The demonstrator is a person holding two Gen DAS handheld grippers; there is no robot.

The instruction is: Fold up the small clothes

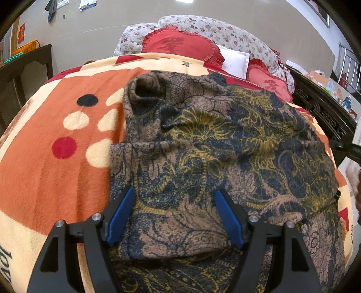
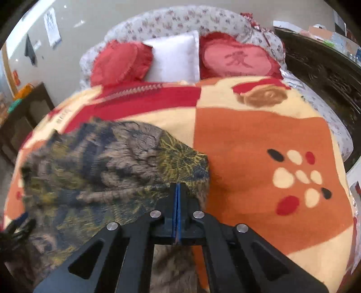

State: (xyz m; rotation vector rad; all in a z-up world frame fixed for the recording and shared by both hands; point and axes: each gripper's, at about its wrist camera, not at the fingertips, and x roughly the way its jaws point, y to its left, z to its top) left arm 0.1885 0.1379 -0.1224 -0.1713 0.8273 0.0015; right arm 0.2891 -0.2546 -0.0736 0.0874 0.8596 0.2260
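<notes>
Garment point(image 1: 225, 139), dark floral knit in brown, navy and mustard, is spread rumpled over the blanket point(image 1: 56, 175) on the bed. Left gripper point(image 1: 174, 216) is seen released: blue pads point(image 1: 120, 216) stand wide apart above the cloth, nothing pinched between them, and a folded edge of the garment is seen just beneath the jaws. Right gripper point(image 2: 178, 196) is seen clenched, both blue pads pressed together, with a strip of the garment caught between them and hanging down under the jaws. From that pinch the cloth point(image 2: 101, 171) is drawn up and out to the left in the right wrist view, blurred. The blanket is patterned in orange, cream and red blocks with cream, red and black dots point(image 2: 297, 178). At the head of the bed two red heart cushions point(image 2: 237, 60) are set either side of a white pillow point(image 2: 176, 58), backed by floral bedding point(image 2: 180, 20). Dark carved wooden furniture point(image 1: 320, 110) is seen beside the bed on the right, and papers are stuck on the beige wall point(image 1: 90, 29).
</notes>
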